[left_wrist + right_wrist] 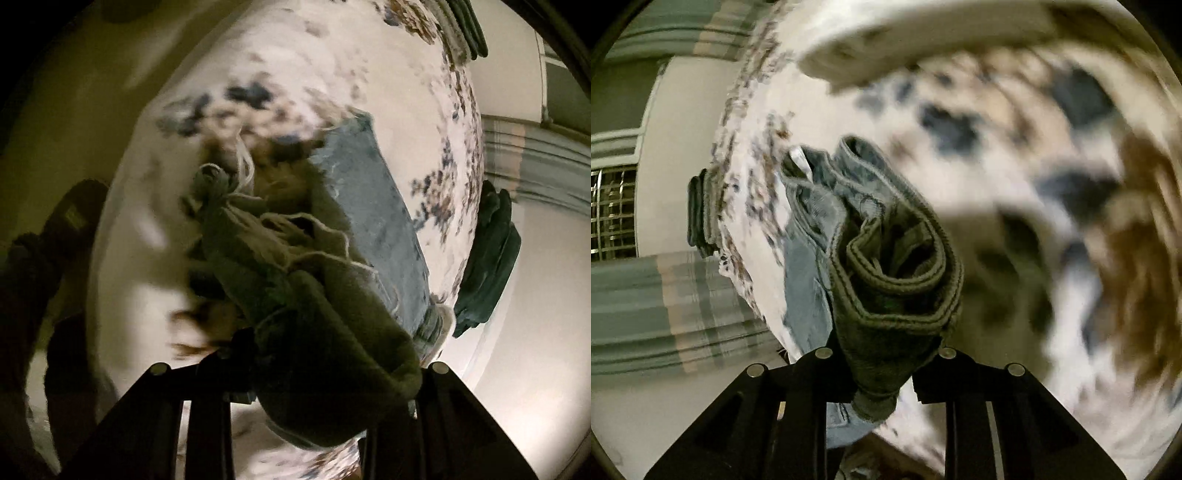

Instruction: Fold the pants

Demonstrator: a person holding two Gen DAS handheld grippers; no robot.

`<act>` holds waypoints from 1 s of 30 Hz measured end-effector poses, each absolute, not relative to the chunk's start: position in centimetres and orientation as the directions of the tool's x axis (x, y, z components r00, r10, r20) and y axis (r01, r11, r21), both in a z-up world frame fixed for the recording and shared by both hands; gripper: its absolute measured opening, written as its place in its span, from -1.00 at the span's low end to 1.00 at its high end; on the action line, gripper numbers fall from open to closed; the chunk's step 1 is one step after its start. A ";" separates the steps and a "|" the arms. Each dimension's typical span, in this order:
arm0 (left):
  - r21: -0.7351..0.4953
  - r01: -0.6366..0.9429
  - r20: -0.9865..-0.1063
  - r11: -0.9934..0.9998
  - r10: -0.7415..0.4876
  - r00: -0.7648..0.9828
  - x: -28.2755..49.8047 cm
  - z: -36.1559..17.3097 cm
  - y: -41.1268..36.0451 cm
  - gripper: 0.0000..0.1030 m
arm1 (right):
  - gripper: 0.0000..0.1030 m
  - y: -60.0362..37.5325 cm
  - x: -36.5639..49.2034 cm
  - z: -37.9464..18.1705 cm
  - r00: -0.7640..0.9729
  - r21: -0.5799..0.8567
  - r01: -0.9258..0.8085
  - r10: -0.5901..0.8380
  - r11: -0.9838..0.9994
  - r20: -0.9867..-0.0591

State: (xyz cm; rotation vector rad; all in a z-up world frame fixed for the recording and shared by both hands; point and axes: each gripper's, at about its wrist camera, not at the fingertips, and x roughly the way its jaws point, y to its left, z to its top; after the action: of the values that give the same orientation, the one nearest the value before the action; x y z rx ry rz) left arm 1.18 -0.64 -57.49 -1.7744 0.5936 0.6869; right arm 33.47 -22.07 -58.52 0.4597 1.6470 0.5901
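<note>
Left wrist view: left gripper jaws clamped on frayed hem end of blue jeans, right gripper jaws clamped on bunched waistband, both ends lifted over floral bedsheet, middle part lying flat near bed's edge, pretty blurry.

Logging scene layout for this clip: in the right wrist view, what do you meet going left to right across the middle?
Striped curtain → dark folded clothes at the bed's edge → floral bedsheet → jeans, with their waistband clamped in the right tongs → blurred floral sheet beyond.
</note>
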 end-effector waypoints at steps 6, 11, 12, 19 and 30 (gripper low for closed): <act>-0.697 -0.607 -0.637 -0.383 -0.058 0.768 -1.2 -60.8 -1.9 -0.24 | -0.10 -24.6 31.4 -62.5 -0.174 0.627 0.063 0.627 0.776 -0.759; -0.739 -0.546 -0.591 -0.395 -0.007 0.806 -0.8 -61.1 -2.2 0.21 | 0.20 -23.8 31.5 -63.5 -0.183 0.661 0.027 0.654 0.750 -0.734; -0.736 -0.551 -0.597 -0.393 -0.007 0.802 -0.5 -61.0 -2.1 0.25 | 0.25 -23.2 31.4 -63.5 -0.182 0.664 0.012 0.654 0.748 -0.734; -0.718 -0.571 -0.622 -0.398 -0.002 0.783 0.0 -60.8 -1.8 0.26 | 0.33 -22.2 31.3 -63.7 -0.154 0.690 0.052 0.689 0.722 -0.708; -0.711 -0.672 -0.688 -0.207 0.003 0.726 4.8 -55.2 1.1 -0.52 | -0.58 -22.5 30.0 -60.7 -0.090 0.651 0.035 0.651 0.758 -0.754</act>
State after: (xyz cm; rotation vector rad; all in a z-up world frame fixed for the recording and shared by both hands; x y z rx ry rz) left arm 4.76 1.14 -55.16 -1.6827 0.5407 0.6727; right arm 30.04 -22.47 -60.72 0.5643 1.5958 0.5621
